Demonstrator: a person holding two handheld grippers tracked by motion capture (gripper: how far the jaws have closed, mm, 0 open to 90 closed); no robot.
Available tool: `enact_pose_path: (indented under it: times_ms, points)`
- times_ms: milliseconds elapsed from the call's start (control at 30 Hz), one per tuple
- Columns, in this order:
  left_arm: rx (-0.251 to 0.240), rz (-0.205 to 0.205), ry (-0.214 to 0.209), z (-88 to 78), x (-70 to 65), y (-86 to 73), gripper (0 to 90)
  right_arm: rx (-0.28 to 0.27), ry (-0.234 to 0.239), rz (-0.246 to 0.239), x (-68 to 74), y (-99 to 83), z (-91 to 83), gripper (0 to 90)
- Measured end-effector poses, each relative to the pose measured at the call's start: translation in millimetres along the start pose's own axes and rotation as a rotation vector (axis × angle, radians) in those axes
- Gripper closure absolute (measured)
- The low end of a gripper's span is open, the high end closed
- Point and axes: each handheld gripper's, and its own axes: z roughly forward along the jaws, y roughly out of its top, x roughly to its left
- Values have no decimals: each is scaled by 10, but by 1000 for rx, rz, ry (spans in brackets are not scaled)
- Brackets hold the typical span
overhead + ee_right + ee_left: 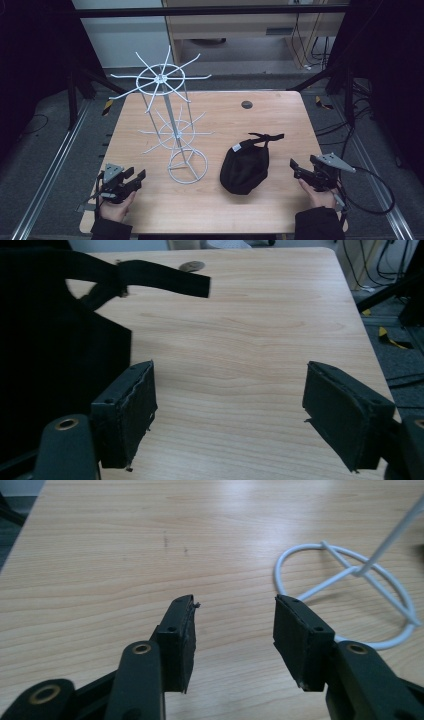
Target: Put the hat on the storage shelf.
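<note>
A white wire rack (170,120) with two tiers of spokes stands on a ring base (187,167) left of the table's middle. Part of that ring base (345,575) lies just right of my left gripper (234,602), which is open with bare wood between its fingers. In the high view the left gripper (136,179) rests near the front left corner. A black cap (245,167) with a loose strap (265,137) lies right of the rack. My right gripper (298,169) is open beside it, near the right edge. In the right gripper view the cap (55,350) is at the left, touching neither jaw of the right gripper (229,367).
The wooden table (280,115) has a small dark round disc (246,104) near its far edge, also in the right gripper view as a disc (192,265). Metal rails and black frame struts flank the table. Cables trail on the floor at the right.
</note>
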Motion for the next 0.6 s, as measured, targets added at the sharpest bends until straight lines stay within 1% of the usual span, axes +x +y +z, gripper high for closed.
enact_pose_path:
  times_ms: [33, 67, 100, 133, 233, 300, 433, 533, 600]
  points:
    - [2, -2, -6, -6, -35, 2, 522, 0, 6, -3, 16, 5, -13, 247]
    - [2, -2, -18, -10, -65, 3, 533, -3, 13, -20, 40, 11, -31, 269]
    - [2, -2, -18, -10, -65, 3, 540, -3, 13, -20, 40, 11, -31, 269]
    - [1, 1, -28, -16, -106, 4, 540, -4, 19, -28, 62, 18, -45, 289]
    - [-1, 9, -54, -29, -210, 6, 565, -11, 46, -60, 134, 45, -98, 382]
    - [3, 18, -66, -35, -266, 5, 577, -13, 54, -70, 165, 54, -130, 434]
    - [9, 29, -82, -52, -365, 8, 602, 5, 81, -79, 244, 86, -192, 545]
    - [9, 31, -96, -55, -419, 12, 623, 13, 115, -87, 302, 126, -224, 587]
    - [14, 41, -105, -48, -458, 17, 640, 15, 133, -94, 337, 163, -239, 602]
